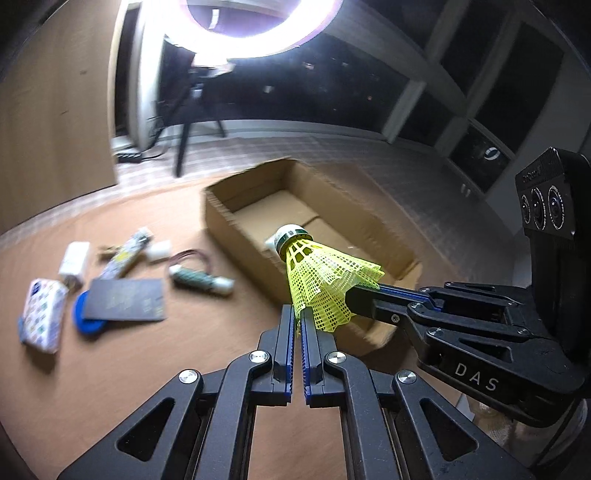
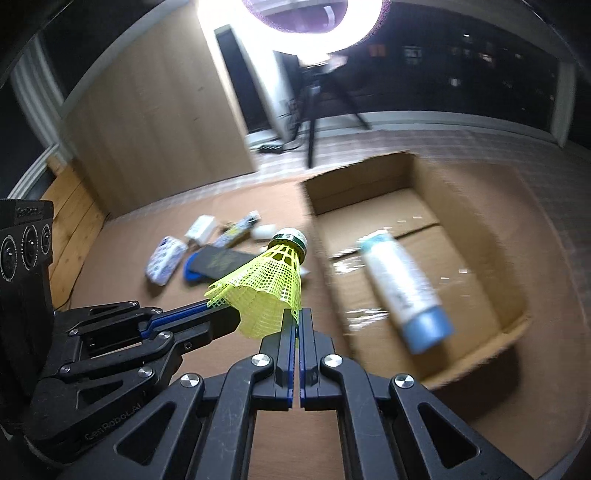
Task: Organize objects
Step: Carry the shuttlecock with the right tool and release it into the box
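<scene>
Shuttlecock [image 1: 317, 273]: yellow mesh skirt, white cork w/ green band; held in air above table, near front edge of box.
Left tongs [image 1: 298, 314]: jaws almost shut, pinching skirt hem between blue pads.
Right tongs [image 2: 297, 317]: jaws almost shut too, nipping opposite side of same hem; its fingers come in from the right in left cam.
Axis: long axis tilted, cork end up and away from both cams, open skirt end down toward tongs; cork leans toward the box.
Box [image 1: 236, 229]: open cardboard, flaps down flat on bottom; sits on brown table [image 1: 110, 369], right of the loose pile.
Tube [image 2: 404, 288]: white w/ blue cap, lying in box, cap toward cam; smeared by motion blur, print unreadable. Not seen in left cam, behind shuttlecock/box wall.
Pile, left of box: patterned tissue pack [image 1: 42, 317], dark card [image 1: 125, 299] over blue disc [image 1: 88, 325], white charger block [image 1: 74, 264], green cylinder w/ wires [image 1: 201, 280], small printed stick [image 1: 127, 254] – all blurred, text illegible.
Writing: "DAS" on right gripper body in left cam; "GenRobot.AI"-like print on left gripper body in right cam, partly unclear.
Cut off: ring light [image 2: 306, 26] cropped by top of frame, on tripod [image 2: 314, 122] behind.
</scene>
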Tool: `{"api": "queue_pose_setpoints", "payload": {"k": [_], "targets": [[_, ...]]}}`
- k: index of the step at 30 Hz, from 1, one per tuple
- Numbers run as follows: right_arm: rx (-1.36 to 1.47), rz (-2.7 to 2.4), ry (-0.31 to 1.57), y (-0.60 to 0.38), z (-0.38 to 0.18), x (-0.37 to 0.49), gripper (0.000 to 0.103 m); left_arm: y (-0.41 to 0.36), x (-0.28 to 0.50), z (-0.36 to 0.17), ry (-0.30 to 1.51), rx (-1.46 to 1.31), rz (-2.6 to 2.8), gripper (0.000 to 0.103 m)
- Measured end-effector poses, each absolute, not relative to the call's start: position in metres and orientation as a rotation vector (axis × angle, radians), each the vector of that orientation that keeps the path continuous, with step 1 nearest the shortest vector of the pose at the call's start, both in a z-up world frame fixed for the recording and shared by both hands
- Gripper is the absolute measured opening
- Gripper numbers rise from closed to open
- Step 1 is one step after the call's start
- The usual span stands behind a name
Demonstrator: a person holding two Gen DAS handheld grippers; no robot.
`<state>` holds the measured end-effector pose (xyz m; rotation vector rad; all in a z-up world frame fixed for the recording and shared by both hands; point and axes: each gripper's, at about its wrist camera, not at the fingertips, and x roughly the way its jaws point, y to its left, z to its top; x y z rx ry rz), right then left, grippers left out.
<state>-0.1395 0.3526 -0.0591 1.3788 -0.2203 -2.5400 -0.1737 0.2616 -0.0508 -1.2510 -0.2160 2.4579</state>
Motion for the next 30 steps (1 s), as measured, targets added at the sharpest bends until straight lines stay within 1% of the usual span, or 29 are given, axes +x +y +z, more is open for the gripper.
{"api": "queue_pose_setpoints", "payload": {"k": [5, 6, 13, 14, 15, 16, 17, 18, 19, 20, 24, 30], "targets": [[1.387, -2.590, -0.252, 0.389, -0.061, -0.137, 0.002, 0.301, -0.185, -0.051, -0.168, -1.242, 2.424, 0.003], [1.390, -2.599, -0.257, 0.396, -0.061, -0.137, 0.002, 0.307, -0.187, -0.051, -0.186, -1.253, 2.459, 0.003], [1.414, -2.651, -0.270, 0.423, -0.066, -0.136, 0.002, 0.335, -0.198, -0.052, -0.130, -1.266, 2.433, 0.003], [1.414, -2.656, -0.265, 0.424, -0.066, -0.136, 0.002, 0.336, -0.200, -0.053, -0.121, -1.283, 2.426, 0.009], [1.423, -2.652, -0.258, 0.425, -0.067, -0.137, 0.004, 0.336, -0.200, -0.054, -0.120, -1.303, 2.425, 0.024], [1.442, -2.645, -0.253, 0.426, -0.068, -0.137, 0.007, 0.333, -0.198, -0.054, -0.127, -1.309, 2.433, 0.035], [1.455, -2.638, -0.252, 0.426, -0.068, -0.137, 0.020, 0.329, -0.196, -0.053, -0.130, -1.301, 2.446, 0.051], [1.455, -2.643, -0.248, 0.426, -0.068, -0.135, 0.029, 0.323, -0.193, -0.052, -0.126, -1.291, 2.466, 0.053], [1.443, -2.664, -0.234, 0.425, -0.065, -0.133, 0.040, 0.316, -0.191, -0.051, -0.120, -1.290, 2.477, 0.053], [1.431, -2.671, -0.220, 0.423, -0.063, -0.131, 0.043, 0.310, -0.189, -0.051, -0.121, -1.291, 2.485, 0.053], [1.405, -2.645, -0.222, 0.412, -0.057, -0.131, 0.043, 0.272, -0.182, -0.049, -0.144, -1.312, 2.535, 0.053], [1.393, -2.558, -0.214, 0.375, -0.055, -0.146, 0.043, 0.191, -0.176, -0.050, -0.199, -1.389, 2.636, 0.053]]}}
